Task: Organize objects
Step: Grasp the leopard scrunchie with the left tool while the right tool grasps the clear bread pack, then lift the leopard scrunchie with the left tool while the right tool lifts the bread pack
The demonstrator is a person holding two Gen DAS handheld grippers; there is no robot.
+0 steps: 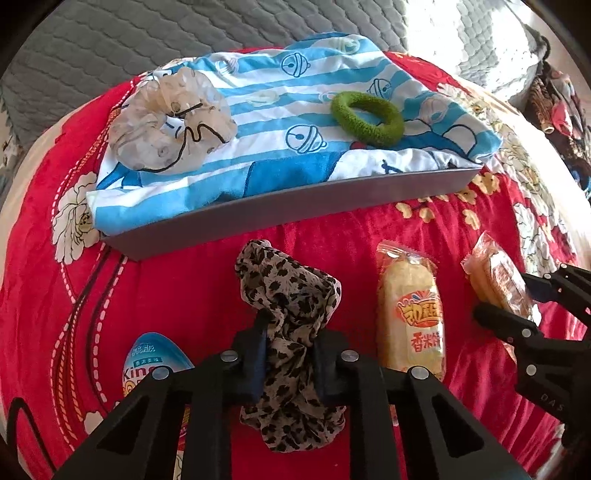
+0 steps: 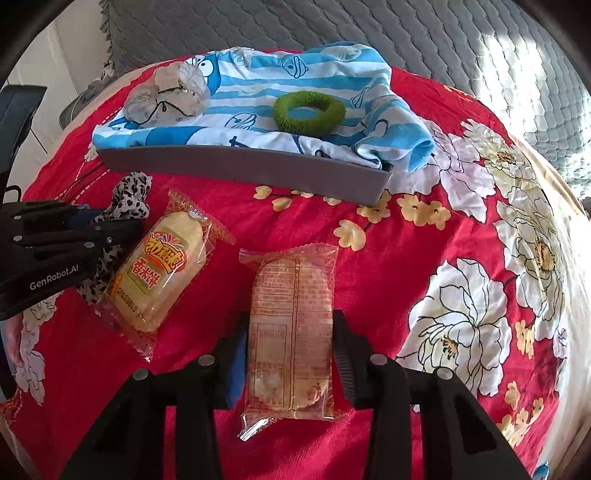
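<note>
My left gripper [image 1: 290, 332] is shut on a leopard-print scrunchie [image 1: 288, 295], held just above the red blanket; it also shows in the right wrist view [image 2: 129, 199]. My right gripper [image 2: 290, 332] is shut on a clear-wrapped cake packet [image 2: 291, 332], which shows at the right of the left wrist view [image 1: 495, 280]. A yellow rice-cake packet [image 1: 410, 314] lies between them [image 2: 162, 273]. Behind stands a grey tray [image 1: 295, 206] lined with a blue striped cloth [image 1: 277, 122], holding a sheer white scrunchie [image 1: 170, 122] and a green scrunchie [image 1: 365, 118].
A blue-and-white egg-shaped packet [image 1: 151, 362] lies left of my left gripper. The red floral blanket [image 2: 461, 258] covers the bed, with a grey quilt [image 2: 369, 26] behind. Clutter [image 1: 554, 107] sits at the far right.
</note>
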